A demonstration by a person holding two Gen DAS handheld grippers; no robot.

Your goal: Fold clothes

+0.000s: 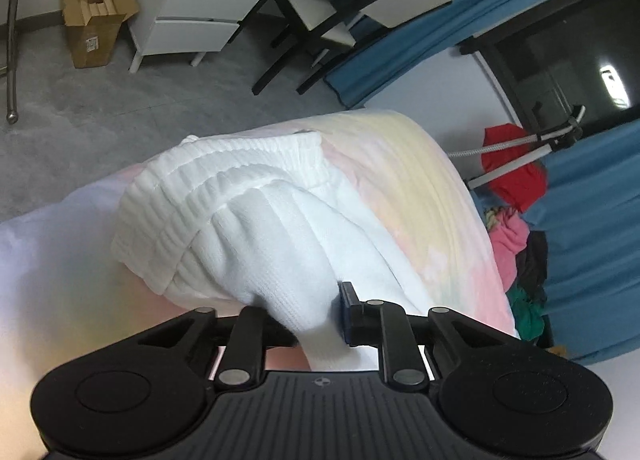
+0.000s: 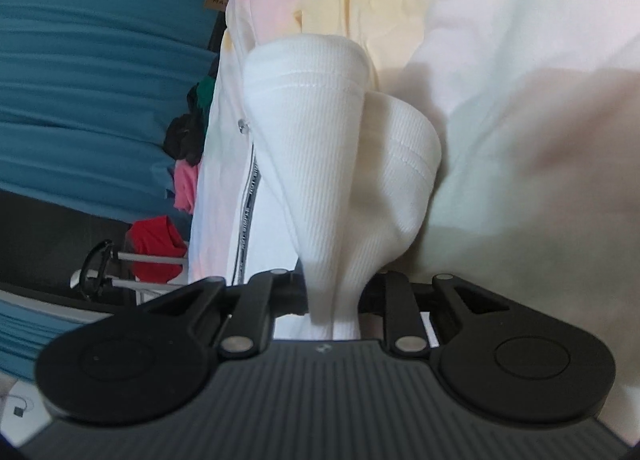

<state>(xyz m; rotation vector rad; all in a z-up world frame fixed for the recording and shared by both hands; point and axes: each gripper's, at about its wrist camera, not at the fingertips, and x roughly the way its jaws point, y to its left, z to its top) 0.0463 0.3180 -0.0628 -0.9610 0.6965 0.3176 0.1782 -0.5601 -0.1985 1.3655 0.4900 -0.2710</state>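
A white ribbed knit garment lies bunched on a pastel tie-dye bed sheet. My left gripper is shut on a fold of the white garment, which drapes from the jaws toward its elastic waistband. In the right wrist view, my right gripper is shut on another part of the white garment, which hangs in two hemmed lobes above the sheet. The fingertips of both grippers are hidden by cloth.
A pile of coloured clothes lies beside the bed by a blue curtain. A white drawer unit, a chair and a cardboard box stand on the grey floor beyond the bed. A stand with red cloth is at the left.
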